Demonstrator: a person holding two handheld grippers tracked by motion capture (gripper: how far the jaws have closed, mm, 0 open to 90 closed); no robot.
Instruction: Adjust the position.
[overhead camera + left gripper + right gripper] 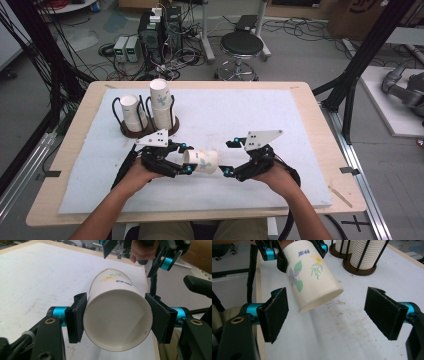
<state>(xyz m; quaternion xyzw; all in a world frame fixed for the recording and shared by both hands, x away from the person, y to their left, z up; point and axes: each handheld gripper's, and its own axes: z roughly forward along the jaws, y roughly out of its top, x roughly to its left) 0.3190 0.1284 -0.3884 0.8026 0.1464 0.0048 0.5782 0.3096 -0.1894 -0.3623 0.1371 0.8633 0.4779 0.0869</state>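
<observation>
A white paper cup (201, 161) printed with flowers lies sideways just above the white mat. My left gripper (186, 158) is shut on it near the wide rim, and in the left gripper view the black pads (77, 317) press both sides of the cup (117, 322), whose open mouth faces the camera. My right gripper (228, 158) stands open at the cup's bottom end. In the right gripper view the cup (312, 275) hangs tilted ahead of the wide-apart pads (275, 312), and nothing lies between them.
Two stacks of paper cups (161, 105) stand in a wire rack on a brown base (150, 131) at the back left of the white mat (260, 115). The wooden table edge (320, 120) frames the mat. A stool (241, 47) and cabled equipment are on the floor behind.
</observation>
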